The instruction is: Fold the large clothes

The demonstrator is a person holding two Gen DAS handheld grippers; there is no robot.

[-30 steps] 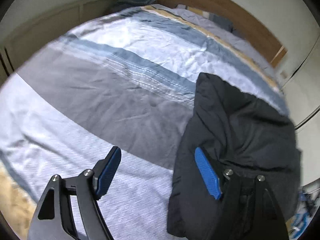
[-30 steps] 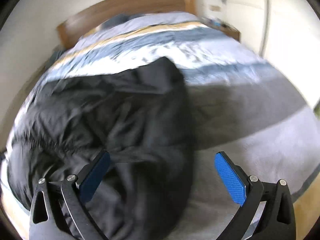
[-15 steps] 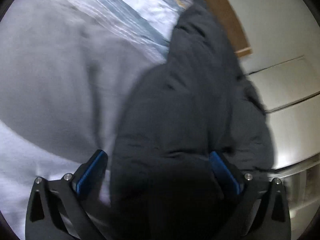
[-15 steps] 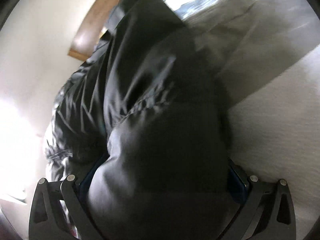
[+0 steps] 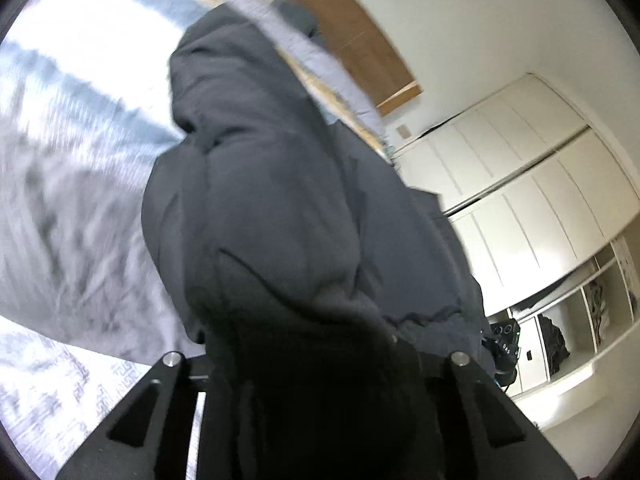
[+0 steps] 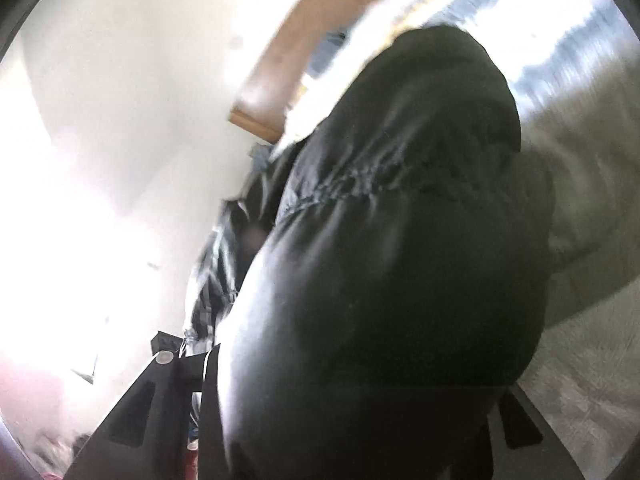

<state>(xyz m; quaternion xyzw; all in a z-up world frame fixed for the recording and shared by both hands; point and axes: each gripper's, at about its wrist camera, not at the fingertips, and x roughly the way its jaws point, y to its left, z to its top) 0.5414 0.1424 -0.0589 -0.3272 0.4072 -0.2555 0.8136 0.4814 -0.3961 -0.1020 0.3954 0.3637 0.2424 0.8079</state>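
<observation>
A large dark padded jacket [image 5: 280, 208] lies on the striped bed and bulges up between my fingers in both views. My left gripper [image 5: 316, 360] is shut on its near edge; the blue pads are buried in the fabric. In the right wrist view the same jacket [image 6: 400, 240] fills most of the frame. My right gripper [image 6: 352, 364] is shut on its fabric, with the pads hidden as well. Both grippers hold the jacket's near edge, lifted off the bedspread.
The bed [image 5: 60, 184] has a grey, white and blue striped cover [image 6: 592, 184]. A wooden headboard [image 5: 352, 40] stands at the far end. White wardrobe doors [image 5: 520, 184] and open shelves [image 5: 580, 320] are on the right. A bright white wall [image 6: 120, 120] shows at the left.
Both grippers were open above the jacket a second ago. They dropped onto its near edge and closed on it. Both views now tilt upward with the fabric bunched in the jaws.
</observation>
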